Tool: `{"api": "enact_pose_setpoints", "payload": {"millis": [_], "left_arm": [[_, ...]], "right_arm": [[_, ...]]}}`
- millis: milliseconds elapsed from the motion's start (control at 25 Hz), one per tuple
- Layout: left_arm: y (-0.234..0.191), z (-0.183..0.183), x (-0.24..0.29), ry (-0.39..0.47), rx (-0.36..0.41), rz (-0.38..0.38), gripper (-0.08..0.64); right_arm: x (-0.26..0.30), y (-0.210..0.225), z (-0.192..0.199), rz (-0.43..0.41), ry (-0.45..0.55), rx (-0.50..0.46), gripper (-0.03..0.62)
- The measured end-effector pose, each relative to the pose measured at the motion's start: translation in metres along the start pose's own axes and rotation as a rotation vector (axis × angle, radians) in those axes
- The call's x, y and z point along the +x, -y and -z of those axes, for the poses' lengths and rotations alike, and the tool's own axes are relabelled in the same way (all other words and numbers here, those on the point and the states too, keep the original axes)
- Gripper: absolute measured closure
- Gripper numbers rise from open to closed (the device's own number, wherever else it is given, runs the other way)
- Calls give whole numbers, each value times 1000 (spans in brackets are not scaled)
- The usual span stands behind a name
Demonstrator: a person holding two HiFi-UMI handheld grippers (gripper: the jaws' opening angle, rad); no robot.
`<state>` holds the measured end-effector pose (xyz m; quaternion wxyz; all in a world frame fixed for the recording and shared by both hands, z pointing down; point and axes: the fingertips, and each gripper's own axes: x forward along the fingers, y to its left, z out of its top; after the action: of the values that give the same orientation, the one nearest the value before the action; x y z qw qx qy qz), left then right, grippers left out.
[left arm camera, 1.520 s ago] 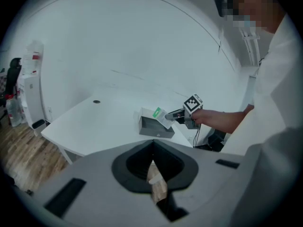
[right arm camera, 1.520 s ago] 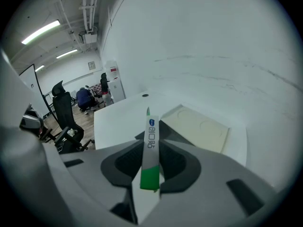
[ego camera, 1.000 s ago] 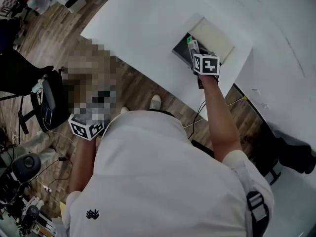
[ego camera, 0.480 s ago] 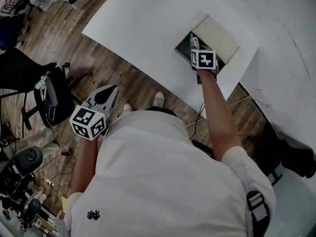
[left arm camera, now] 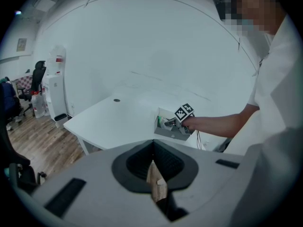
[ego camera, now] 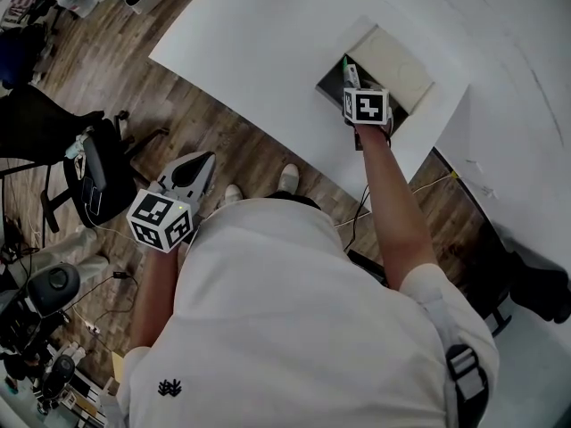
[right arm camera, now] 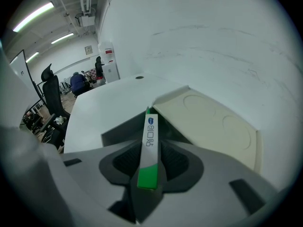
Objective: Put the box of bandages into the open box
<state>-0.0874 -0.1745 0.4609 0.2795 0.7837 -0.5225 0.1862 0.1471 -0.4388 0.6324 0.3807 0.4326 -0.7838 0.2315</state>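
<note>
The right gripper (right arm camera: 149, 126) is seen closed on the box of bandages (right arm camera: 150, 148). Its jaws have just been opening, yet the narrow white box with the green end is pinched between them, and both pads are laid against its flat sides. The box of bandages is held on edge. Its green end is turned toward the camera and its far end is pointed to 12 o'clock, down into the open box (right arm camera: 124, 129). Whether that far end rests on the bottom cannot be told.

A grey wall of the open box is seen at 10 o'clock of the jaws, and its cream lid (right arm camera: 213, 126) is folded back at 2 o'clock. The open box is set on the white table (right arm camera: 102, 108). A black office chair (right arm camera: 51, 96) is found at 9 o'clock, beyond the table's edge.

In the head view, the right gripper and the open box are placed at 1 o'clock, near the table's edge.

The left gripper (left arm camera: 152, 145) is closed, with its jaws drawn together at the tips and nothing gripped. Only a thin tan sliver is shown in the slit behind them. This gripper is held off the table, at 9 o'clock in the head view, over the wooden floor (ego camera: 227, 141). It is kept well apart from the open box, which is seen from it at 1 o'clock.
</note>
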Motion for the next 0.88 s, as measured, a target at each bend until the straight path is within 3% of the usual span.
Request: {"api": "enact_pose_setpoints", "payload": {"millis": [400,880], "left_arm": [[9,5,5,-22,25,58,554],[27,6,15,-36,87,170,554]], "right_arm": [[-17,-14,2,-40,51,-46,419],[-76,-20,8,-14,169,-64,438]]}}
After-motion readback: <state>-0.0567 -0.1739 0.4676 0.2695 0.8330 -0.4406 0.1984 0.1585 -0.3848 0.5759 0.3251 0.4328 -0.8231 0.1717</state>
